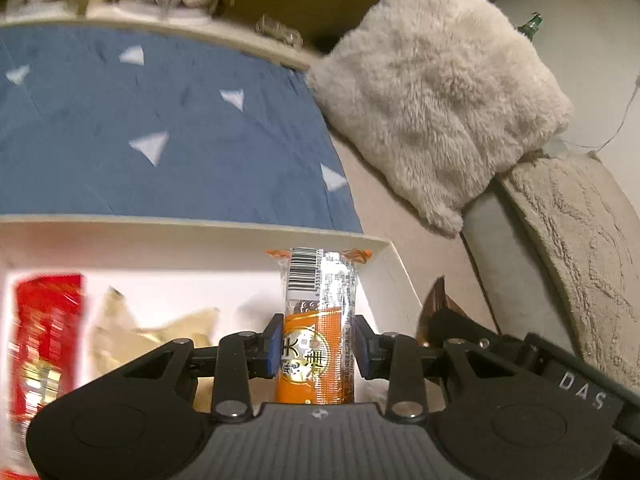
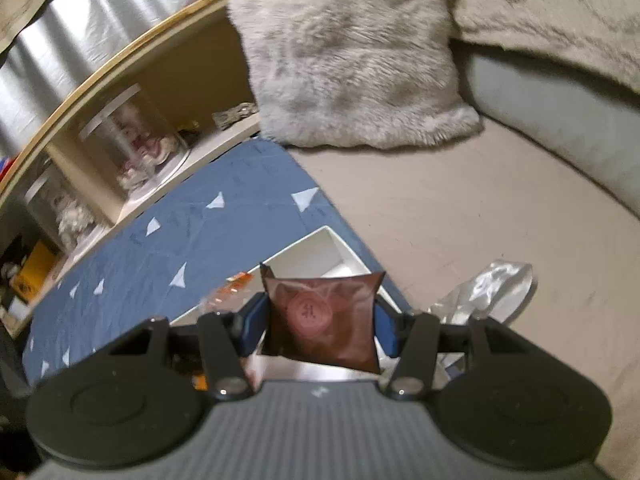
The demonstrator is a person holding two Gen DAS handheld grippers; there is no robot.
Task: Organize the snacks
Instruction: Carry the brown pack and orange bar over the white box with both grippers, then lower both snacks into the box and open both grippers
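My left gripper (image 1: 316,350) is shut on an orange snack packet (image 1: 318,320) with a barcode at its top, held upright over the white box (image 1: 384,264). Inside the box lie a red packet (image 1: 44,340) and pale yellowish wrapped snacks (image 1: 132,336). The right gripper (image 2: 320,322) is shut on a dark brown square packet (image 2: 322,316) with a round pink mark, held above the near corner of the same white box (image 2: 320,248). An orange wrapper (image 2: 234,288) peeks out to the left of the right gripper's fingers. The brown packet (image 1: 436,304) also shows at the box's right edge in the left wrist view.
The box rests on a blue cloth (image 1: 160,128) with white triangles. A fluffy beige cushion (image 2: 348,52) leans behind it. A wooden shelf (image 2: 132,120) holds clear jars. Crumpled clear plastic (image 2: 488,292) lies on the beige surface to the right. A textured rug (image 1: 580,248) lies at right.
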